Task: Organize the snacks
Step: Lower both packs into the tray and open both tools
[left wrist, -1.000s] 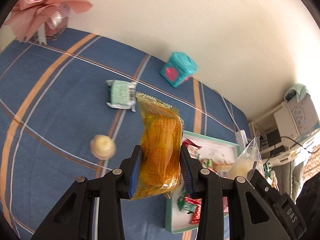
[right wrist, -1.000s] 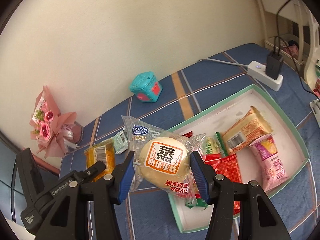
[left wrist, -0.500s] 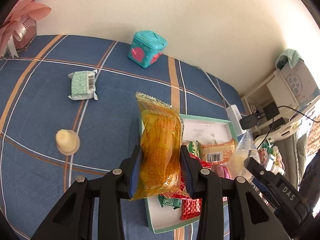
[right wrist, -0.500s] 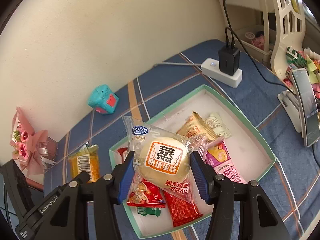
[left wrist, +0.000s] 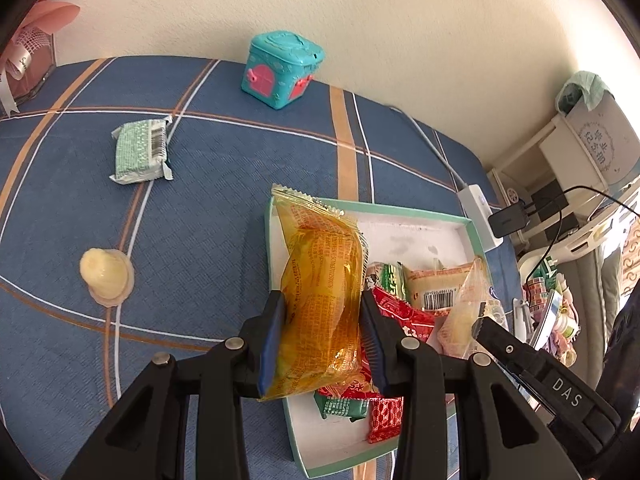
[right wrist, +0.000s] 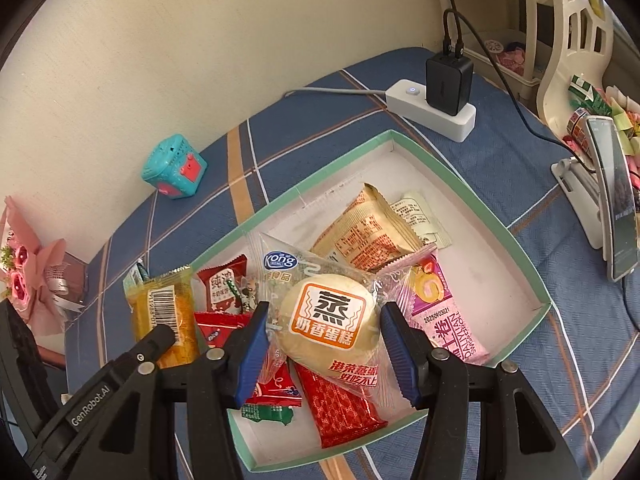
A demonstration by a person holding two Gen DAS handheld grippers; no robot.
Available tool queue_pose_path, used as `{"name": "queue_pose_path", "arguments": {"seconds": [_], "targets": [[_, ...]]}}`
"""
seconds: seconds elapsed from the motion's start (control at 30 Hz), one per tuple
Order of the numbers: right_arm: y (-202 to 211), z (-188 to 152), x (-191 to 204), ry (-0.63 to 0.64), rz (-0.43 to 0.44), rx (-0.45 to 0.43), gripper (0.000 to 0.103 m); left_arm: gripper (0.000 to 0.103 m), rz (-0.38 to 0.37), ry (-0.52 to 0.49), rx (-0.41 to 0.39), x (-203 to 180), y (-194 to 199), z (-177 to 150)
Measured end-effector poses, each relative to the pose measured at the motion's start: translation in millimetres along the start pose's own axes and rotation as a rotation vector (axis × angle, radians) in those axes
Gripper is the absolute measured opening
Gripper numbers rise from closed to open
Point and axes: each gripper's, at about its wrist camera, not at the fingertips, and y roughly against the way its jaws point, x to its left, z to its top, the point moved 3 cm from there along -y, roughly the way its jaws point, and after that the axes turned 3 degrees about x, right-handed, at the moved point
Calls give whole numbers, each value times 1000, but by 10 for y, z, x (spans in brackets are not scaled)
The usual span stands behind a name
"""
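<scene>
- Left tool (left wrist: 322, 344): its blue pads are clamped on the lower half of an orange-yellow snack packet (left wrist: 320, 296), which stands up between the fingers, over the near-left corner of the box.
- Right tool (right wrist: 322, 344): its pads grip a clear-wrapped steamed cake (right wrist: 330, 320) by both sides, held just above the snacks in the box; the left tool shows beside it at lower left.
- Tabletop (left wrist: 220, 184) under both tools: covered by a blue cloth with orange and white stripes.
- Green-rimmed white box (right wrist: 472, 200): directly below and ahead of both tools; inside lie red packets (right wrist: 340, 408), a tan packet (right wrist: 368, 232) and a pink Swiss-roll packet (right wrist: 448, 320).
- Teal toy box (left wrist: 280, 68): far ahead of the left tool, by the wall.
- White power strip with a black charger (right wrist: 444, 84): beyond the box, ahead and right of the right tool.
- Green-white packet (left wrist: 140, 152): on the cloth, ahead and left of the left tool, well apart from the box.
- Pale yellow jelly cup (left wrist: 106, 276): left of the left tool, alone on the cloth.
</scene>
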Motion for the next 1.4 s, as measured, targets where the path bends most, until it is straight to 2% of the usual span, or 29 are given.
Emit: {"name": "queue_pose_path", "arguments": {"seconds": [0.33,0.6,0.97,1.0,1.1,1.2,1.4], "targets": [[-150,-47,-42,-2,-19,48,58,38,-3,-27,42,-108,-162,-71],[-258,-73,-49,11,-54,70,58,38,51,-79,57,-210,-271,-129],[-331,-105,-69,13,-80,98,62,39,43,-52,80,-171,-337,-139],[-326,-103,-71,13,-82,100,62,39,43,-47,85,-169,-326,-139],[-300,-104,-63,16,-85,105,64,49,56,-48,98,-181,-269,-143],[-243,-86,-41,22,-82,93,69,50,65,-64,90,-229,-182,-134],[-25,-30,41,47,-79,45,69,57,70,-94,43,-310,76,-63]]}}
